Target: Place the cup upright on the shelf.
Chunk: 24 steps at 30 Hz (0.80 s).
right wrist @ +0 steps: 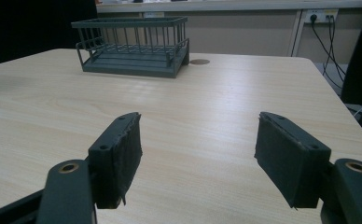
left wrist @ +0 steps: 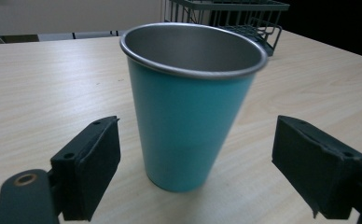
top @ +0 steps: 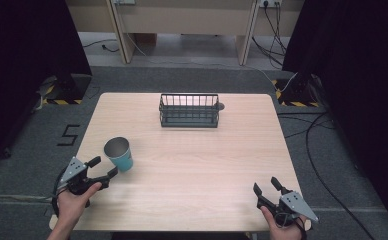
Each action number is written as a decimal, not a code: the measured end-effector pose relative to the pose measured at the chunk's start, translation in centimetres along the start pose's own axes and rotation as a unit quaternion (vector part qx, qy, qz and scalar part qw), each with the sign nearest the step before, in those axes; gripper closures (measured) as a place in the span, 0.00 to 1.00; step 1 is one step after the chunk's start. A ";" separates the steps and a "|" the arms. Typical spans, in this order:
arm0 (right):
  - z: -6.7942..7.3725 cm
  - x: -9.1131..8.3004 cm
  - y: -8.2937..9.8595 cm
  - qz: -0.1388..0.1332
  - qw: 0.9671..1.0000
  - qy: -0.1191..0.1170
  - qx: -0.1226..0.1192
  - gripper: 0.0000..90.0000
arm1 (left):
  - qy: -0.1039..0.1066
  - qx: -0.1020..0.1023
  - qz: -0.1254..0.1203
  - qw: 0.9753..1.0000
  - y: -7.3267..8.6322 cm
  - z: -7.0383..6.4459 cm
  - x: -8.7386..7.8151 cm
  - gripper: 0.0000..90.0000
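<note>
Teal and steel-lined, the cup (left wrist: 191, 107) stands upright on the tabletop (top: 192, 165) between your left gripper's (top: 103, 168) wide-apart jaws: you're approaching, so close squarely. Your right gripper (top: 267, 190) idles, jaws apart. Beyond, the wire basket (top: 189, 110) waits.

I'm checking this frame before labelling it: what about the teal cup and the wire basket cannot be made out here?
- Cup bottom inside: in the left gripper view its own near wall hides it, and in the high view it is too small.
- Cup's far side: turned away in the left gripper view.
- Basket contents: too small in the high view; cut off by the top edge in the left gripper view.
- Small round mark beside the basket: too small to identify.
</note>
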State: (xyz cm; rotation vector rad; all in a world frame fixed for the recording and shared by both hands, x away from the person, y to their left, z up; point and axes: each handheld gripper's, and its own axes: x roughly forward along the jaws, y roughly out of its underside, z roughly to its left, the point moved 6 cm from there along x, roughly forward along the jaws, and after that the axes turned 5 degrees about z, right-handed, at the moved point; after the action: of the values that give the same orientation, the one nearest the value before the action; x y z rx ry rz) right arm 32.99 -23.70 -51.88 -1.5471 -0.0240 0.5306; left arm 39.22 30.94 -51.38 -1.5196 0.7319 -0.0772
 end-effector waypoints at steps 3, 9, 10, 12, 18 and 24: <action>-0.1 0.1 0.1 0.003 1.000 0.000 -0.001 0.35 | 0.002 0.004 -0.003 1.000 -0.6 0.0 0.5 0.16; -0.2 0.1 0.1 0.003 1.000 0.003 0.000 0.35 | 0.004 0.011 -0.002 1.000 -1.1 -0.3 1.5 0.16; -0.2 0.1 0.1 0.003 1.000 0.003 0.000 0.35 | 0.005 0.010 -0.001 1.000 -1.0 -0.3 1.7 0.16; -0.2 0.1 0.2 0.003 1.000 0.002 0.001 0.35 | 0.004 0.009 0.000 1.000 -1.0 -0.2 2.1 0.16; -0.2 0.2 0.2 0.007 1.000 0.002 0.001 0.36 | 0.004 0.007 0.002 1.000 -0.9 -0.1 3.1 0.16; -0.2 0.2 0.3 0.010 1.000 0.001 0.001 0.36 | 0.007 0.011 0.004 1.000 -1.0 0.0 3.8 0.16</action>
State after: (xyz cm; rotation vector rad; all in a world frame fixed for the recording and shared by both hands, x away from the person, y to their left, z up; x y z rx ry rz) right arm 33.15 -23.88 -52.25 -1.5475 -0.0059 0.5438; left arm 42.62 28.99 -51.91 -1.4969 0.7455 -0.0888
